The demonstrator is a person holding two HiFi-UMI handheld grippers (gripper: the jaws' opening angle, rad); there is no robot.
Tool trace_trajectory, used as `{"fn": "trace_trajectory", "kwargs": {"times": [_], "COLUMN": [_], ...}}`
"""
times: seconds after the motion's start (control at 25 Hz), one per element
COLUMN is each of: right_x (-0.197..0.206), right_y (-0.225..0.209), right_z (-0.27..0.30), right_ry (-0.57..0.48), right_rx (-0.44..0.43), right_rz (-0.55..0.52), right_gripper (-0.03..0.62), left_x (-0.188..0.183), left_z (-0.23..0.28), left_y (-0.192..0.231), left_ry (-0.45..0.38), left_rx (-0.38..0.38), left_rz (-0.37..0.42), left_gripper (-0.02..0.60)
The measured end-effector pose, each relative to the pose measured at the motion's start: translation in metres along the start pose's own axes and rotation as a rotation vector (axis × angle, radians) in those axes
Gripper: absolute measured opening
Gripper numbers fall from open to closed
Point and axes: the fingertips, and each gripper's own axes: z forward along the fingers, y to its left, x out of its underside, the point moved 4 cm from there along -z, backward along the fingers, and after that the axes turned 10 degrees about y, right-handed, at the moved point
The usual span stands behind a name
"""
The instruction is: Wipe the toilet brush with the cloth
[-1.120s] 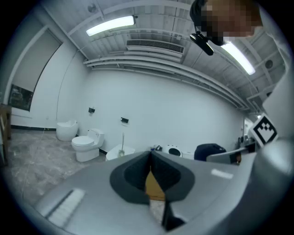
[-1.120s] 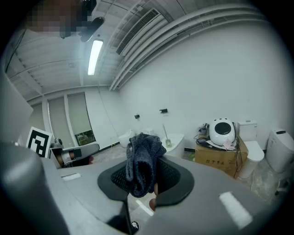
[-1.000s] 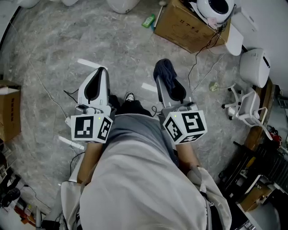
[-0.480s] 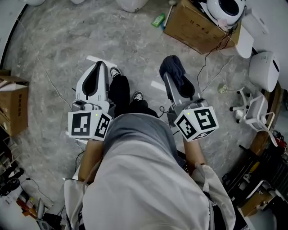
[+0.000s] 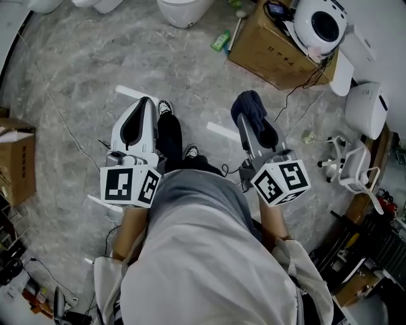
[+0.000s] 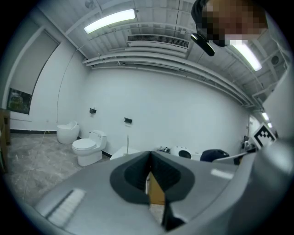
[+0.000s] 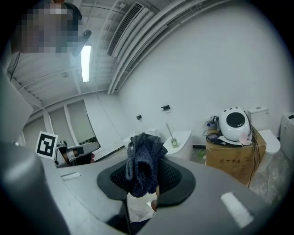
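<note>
My right gripper (image 5: 246,119) is shut on a dark blue cloth (image 5: 248,106), which bunches up over its tips; the right gripper view shows the cloth (image 7: 144,165) hanging between the jaws of the right gripper (image 7: 145,180). My left gripper (image 5: 142,109) is held level beside it, jaws together and holding nothing; in its own view the left gripper (image 6: 148,159) shows the pads meeting at a seam. A thin-handled toilet brush (image 7: 170,132) leans by a white toilet (image 7: 183,140) ahead, and the brush (image 5: 236,26) shows as a stick near a green bottle (image 5: 221,42). Both grippers are far from it.
A cardboard box (image 5: 269,47) carries a white round appliance (image 5: 320,22) at the upper right. A white toilet (image 5: 183,9) stands ahead, with two more toilets (image 6: 87,148) along the wall. Another box (image 5: 16,166) sits left. Cables cross the marble floor; a white stand (image 5: 347,166) is right.
The person has stepped forward: the toilet, box and green bottle have come nearer and slid down the view. Both grippers keep their pose, the cloth still in the right one.
</note>
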Motion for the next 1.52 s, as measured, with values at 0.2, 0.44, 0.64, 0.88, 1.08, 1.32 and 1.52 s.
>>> {"fn": "trace_trajectory", "kwargs": {"times": [0.2,0.44,0.64,0.88,1.08,1.32,1.52], "right_x": [-0.038,-0.082,-0.109,-0.135,-0.148,-0.161,-0.178], "right_y": [-0.002,0.012,0.026,0.042,0.051,0.046,0.025], "right_z": [0.053,0.119,0.166,0.21,0.234,0.253,0.274], "right_ry": [0.016,0.049,0.064,0.069,0.085,0.091,0.075], "right_rx": [-0.004,-0.001,0.004,0.017,0.023,0.038,0.044], "right_rz": [-0.002,-0.004,-0.005,-0.004,-0.016,-0.011,-0.003], "right_gripper": [0.098,0.098,0.098,0.099,0.1,0.1,0.1], "left_x": [-0.033,-0.077,-0.106,-0.135,-0.146,-0.152,-0.16], "left_z": [0.043,0.093,0.126,0.153,0.161,0.174,0.201], "left_y": [0.033,0.089,0.134,0.181,0.211,0.225,0.229], "left_ry": [-0.002,0.016,-0.004,-0.039,-0.056,-0.06,-0.061], "left_rx": [0.004,0.018,0.042,0.061,0.052,0.047,0.042], "left_rz": [0.008,0.011,0.012,-0.005,-0.035,-0.045,-0.037], "left_gripper": [0.0,0.0,0.0,0.0,0.0,0.0,0.0]}}
